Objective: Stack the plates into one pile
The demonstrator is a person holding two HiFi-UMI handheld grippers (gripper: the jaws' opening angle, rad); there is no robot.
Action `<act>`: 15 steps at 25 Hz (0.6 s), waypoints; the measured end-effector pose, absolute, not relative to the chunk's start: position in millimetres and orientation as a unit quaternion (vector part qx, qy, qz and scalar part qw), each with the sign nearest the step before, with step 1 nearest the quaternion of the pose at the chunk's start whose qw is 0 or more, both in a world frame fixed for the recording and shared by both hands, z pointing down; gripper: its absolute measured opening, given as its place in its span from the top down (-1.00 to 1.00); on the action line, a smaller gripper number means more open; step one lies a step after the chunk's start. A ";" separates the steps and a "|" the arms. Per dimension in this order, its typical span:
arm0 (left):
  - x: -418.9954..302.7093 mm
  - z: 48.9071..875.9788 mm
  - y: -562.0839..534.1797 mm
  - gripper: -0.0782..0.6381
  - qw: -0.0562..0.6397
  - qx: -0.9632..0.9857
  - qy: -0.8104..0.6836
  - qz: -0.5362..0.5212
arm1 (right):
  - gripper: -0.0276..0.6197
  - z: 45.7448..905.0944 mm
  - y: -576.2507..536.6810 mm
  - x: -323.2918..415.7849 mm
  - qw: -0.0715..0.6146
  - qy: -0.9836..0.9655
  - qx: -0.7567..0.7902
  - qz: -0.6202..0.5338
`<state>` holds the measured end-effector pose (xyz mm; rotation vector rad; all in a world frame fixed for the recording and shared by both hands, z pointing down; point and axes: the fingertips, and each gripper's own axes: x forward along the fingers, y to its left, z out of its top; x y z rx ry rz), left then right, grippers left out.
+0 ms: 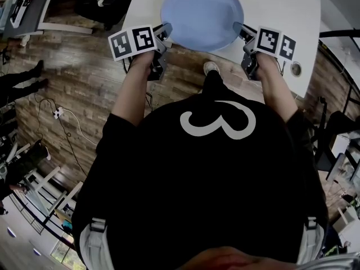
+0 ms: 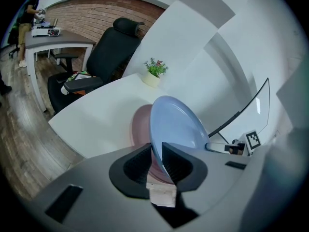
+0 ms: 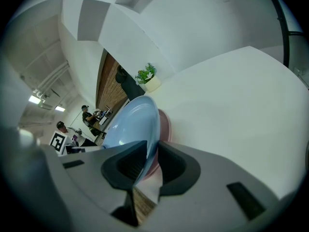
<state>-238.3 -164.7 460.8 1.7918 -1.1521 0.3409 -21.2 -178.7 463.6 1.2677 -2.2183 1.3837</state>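
My left gripper (image 1: 166, 31) pinches the blue plate (image 1: 202, 13) by its rim at 9 o'clock, my right gripper (image 1: 243, 32) at 3. The pink plate (image 2: 140, 129) lies beneath. The table (image 1: 284, 7) is open toward 12.

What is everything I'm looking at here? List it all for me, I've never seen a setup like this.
table: one, white, centre of the scene
pink plate: one, pink, on the table
blue plate: one, light blue, held over the pink plate
potted plant: one, green in a pale pot, at the table's far edge
office chair: one, black, beside the table
floor: wood-patterned, around the table
left gripper: one, grey with a marker cube, shut on the blue plate's left rim
right gripper: one, same look, shut on its right rim
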 end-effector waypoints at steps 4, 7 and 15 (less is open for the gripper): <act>-237.6 466.4 -165.6 0.58 0.474 0.726 -0.476 0.145 | 0.65 470.6 -179.5 -20.9 0.128 -0.756 0.429 0.477; -240.3 472.3 -167.9 0.58 0.478 0.722 -0.479 0.147 | 0.65 475.4 -182.7 -23.6 0.134 -0.756 0.426 0.479; -241.1 481.8 -169.5 0.58 0.487 0.713 -0.484 0.144 | 0.65 481.5 -186.1 -25.4 0.141 -0.758 0.418 0.481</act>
